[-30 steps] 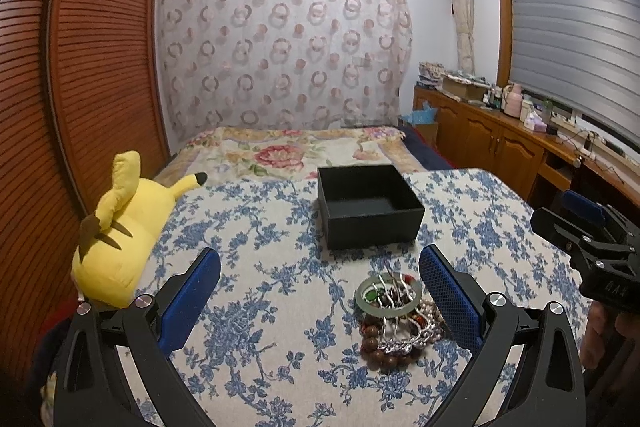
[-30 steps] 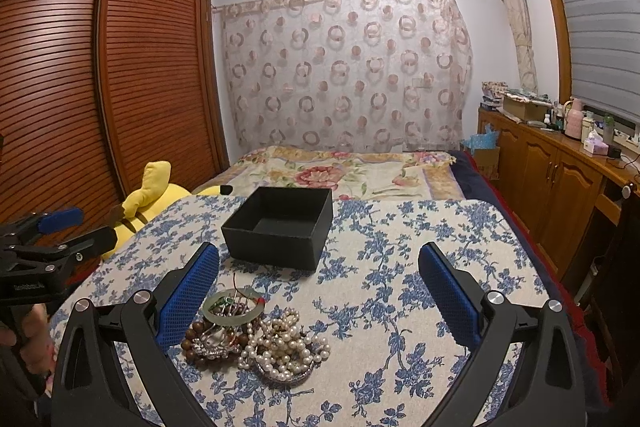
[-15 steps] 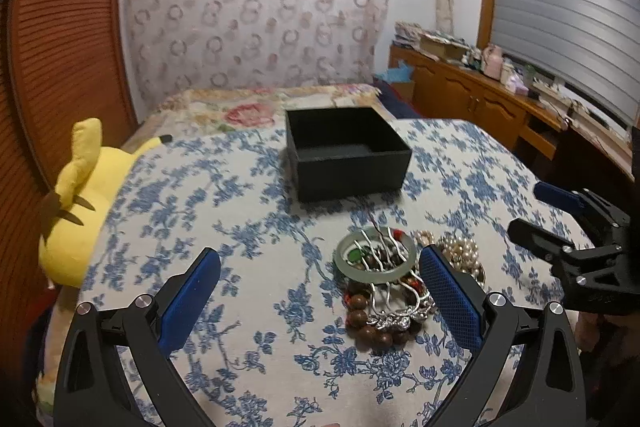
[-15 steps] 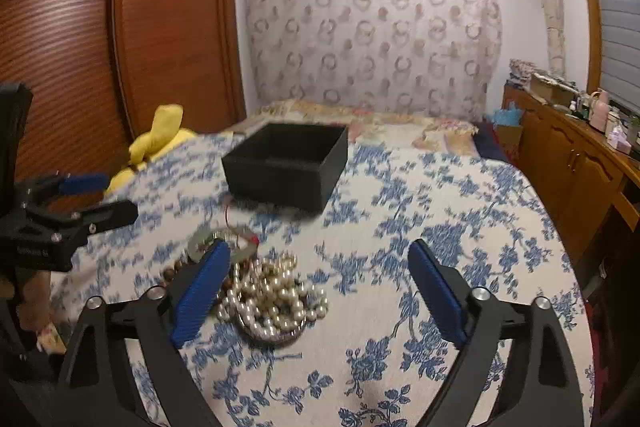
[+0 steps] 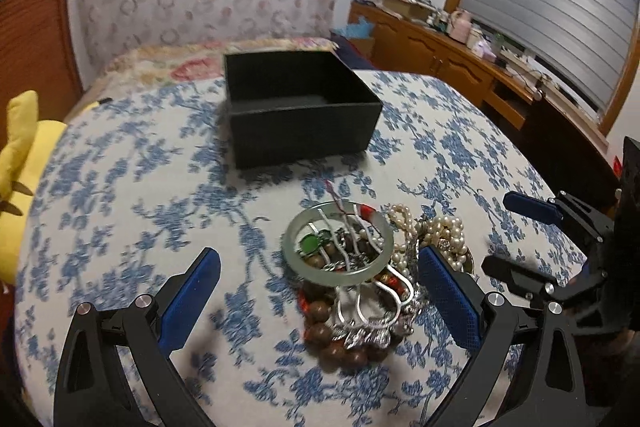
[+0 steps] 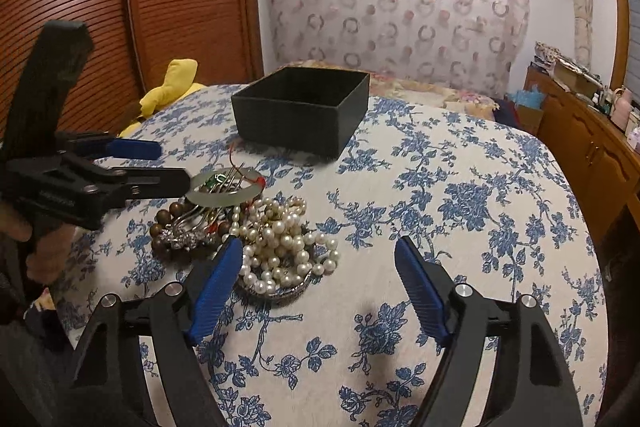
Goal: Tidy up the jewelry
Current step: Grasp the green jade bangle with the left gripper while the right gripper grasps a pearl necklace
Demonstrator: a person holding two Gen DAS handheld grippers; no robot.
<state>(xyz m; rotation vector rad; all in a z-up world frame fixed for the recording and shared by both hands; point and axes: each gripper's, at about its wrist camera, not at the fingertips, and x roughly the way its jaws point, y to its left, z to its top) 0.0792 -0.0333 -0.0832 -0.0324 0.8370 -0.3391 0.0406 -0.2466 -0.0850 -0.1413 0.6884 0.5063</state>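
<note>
Jewelry heap tangled on bench before empty black box; left tongs and right tongs gape, holding nothing. Risk: lifting bangle drags snagged strands.

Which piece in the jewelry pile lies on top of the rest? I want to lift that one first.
The pale green bangle: a smooth, solid ring resting over the brown wooden beads and silver pieces, while the pearl strands lie heaped beside it.
</note>
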